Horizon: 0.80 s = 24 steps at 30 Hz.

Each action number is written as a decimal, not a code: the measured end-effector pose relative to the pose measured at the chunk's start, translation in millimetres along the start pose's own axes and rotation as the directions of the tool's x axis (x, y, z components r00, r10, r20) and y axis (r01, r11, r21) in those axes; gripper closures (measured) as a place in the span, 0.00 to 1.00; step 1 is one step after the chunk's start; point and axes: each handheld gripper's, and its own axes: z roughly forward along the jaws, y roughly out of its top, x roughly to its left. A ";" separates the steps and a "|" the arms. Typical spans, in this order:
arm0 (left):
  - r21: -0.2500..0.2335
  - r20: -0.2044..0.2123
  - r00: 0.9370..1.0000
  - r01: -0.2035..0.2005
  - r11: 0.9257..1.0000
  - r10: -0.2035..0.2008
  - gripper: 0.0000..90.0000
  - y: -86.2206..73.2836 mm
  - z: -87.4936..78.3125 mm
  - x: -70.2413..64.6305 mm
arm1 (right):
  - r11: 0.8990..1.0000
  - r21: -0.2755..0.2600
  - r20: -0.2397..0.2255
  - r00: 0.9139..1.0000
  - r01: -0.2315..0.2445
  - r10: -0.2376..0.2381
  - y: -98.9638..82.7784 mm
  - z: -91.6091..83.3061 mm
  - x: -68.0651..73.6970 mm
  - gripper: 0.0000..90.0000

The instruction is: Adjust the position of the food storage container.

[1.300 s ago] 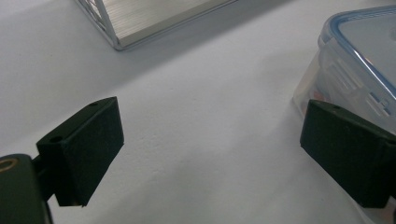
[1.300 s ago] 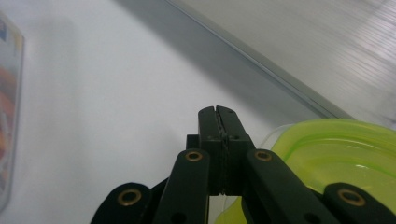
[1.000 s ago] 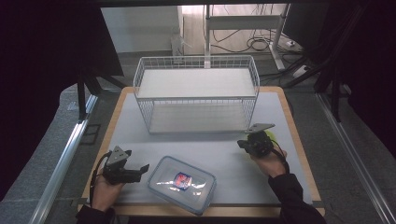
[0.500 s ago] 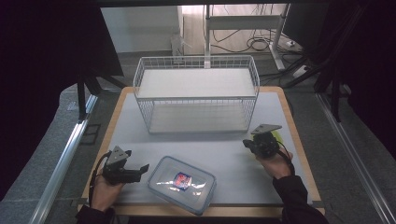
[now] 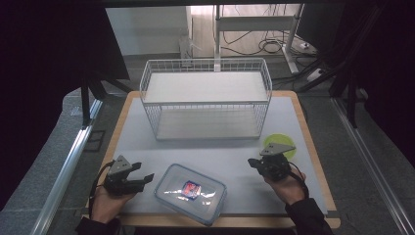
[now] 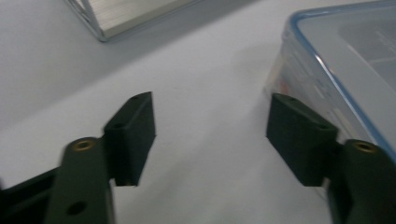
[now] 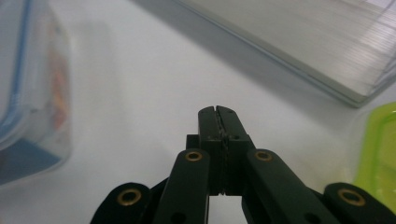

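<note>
A clear lidded container with a blue-trimmed lid and a red and blue item inside lies near the table's front edge. My left gripper rests just left of it, jaws wide apart with nothing between them; the container sits beside its right pad. My right gripper sits to the container's right, jaws pressed together on nothing, pointing left toward the container. A round green lid lies flat just behind the right gripper, and its edge appears at that gripper's right.
A white wire basket rack with two tiers stands at the middle back of the white table mat. The rack's lower corner is ahead of the left gripper. Dark frame posts flank the table.
My right gripper has moved from over the green lid toward the front and left, uncovering the lid. The left gripper and the container have stayed put.
</note>
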 end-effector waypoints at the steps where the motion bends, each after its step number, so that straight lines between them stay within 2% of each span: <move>1: 0.008 0.009 1.000 -0.003 1.000 0.003 0.46 0.2 -0.4 -1.8 | 1.000 -0.005 -0.012 1.000 0.010 -0.010 -2.2 -3.5 7.4 1.00; 4: 0.015 0.015 1.000 -0.007 1.000 0.007 0.50 0.2 -0.8 -2.9 | 1.000 -0.009 -0.024 1.000 0.011 -0.012 -4.4 -6.1 13.2 1.00; 7: 0.036 0.023 1.000 -0.018 0.999 0.018 0.61 -3.2 -3.9 -4.6 | 1.000 -0.008 -0.046 0.999 -0.004 0.004 -10.7 -9.4 25.5 1.00; 13: 0.050 0.045 0.999 -0.009 0.999 0.006 0.77 -8.6 -9.1 -6.0 | 1.000 -0.004 -0.090 0.996 -0.008 0.008 -20.2 -16.2 44.2 1.00; 14: 0.054 0.050 0.999 -0.011 0.998 0.009 0.77 -9.3 -9.5 -6.7 | 1.000 -0.004 -0.090 0.996 -0.008 0.008 -20.2 -16.2 44.2 1.00; 15: 0.075 0.046 0.999 -0.026 0.997 0.022 0.82 -10.4 -9.8 -8.7 | 1.000 -0.001 -0.112 0.994 -0.011 0.011 -23.8 -17.2 51.1 1.00; 16: 0.075 0.046 0.999 -0.026 0.997 0.022 0.85 -10.4 -9.8 -8.7 | 1.000 0.002 -0.124 0.992 -0.010 0.010 -25.6 -17.0 54.4 1.00; 17: 0.084 0.049 0.998 -0.032 0.996 0.028 0.85 -11.2 -10.0 -9.7 | 1.000 0.002 -0.124 0.992 -0.010 0.010 -25.6 -17.0 54.4 1.00; 18: 0.096 0.064 0.998 -0.030 0.995 0.024 0.92 -12.6 -10.2 -11.3 | 1.000 0.016 -0.149 0.989 -0.012 0.014 -29.0 -16.2 61.3 0.99; 20: 0.102 0.074 0.997 -0.032 0.994 0.024 0.98 -13.3 -10.2 -12.2 | 1.000 0.018 -0.157 0.987 -0.010 0.013 -30.4 -15.4 64.4 0.99; 22: 0.124 0.096 0.995 -0.049 0.991 0.037 1.00 -14.8 -10.4 -15.5 | 1.000 0.029 -0.180 0.984 0.000 0.005 -33.6 -14.1 72.6 0.99; 24: 0.131 0.107 0.994 -0.048 0.990 0.033 1.00 -15.9 -9.6 -18.1 | 0.999 0.034 -0.192 0.981 0.003 0.004 -35.2 -13.4 76.8 0.99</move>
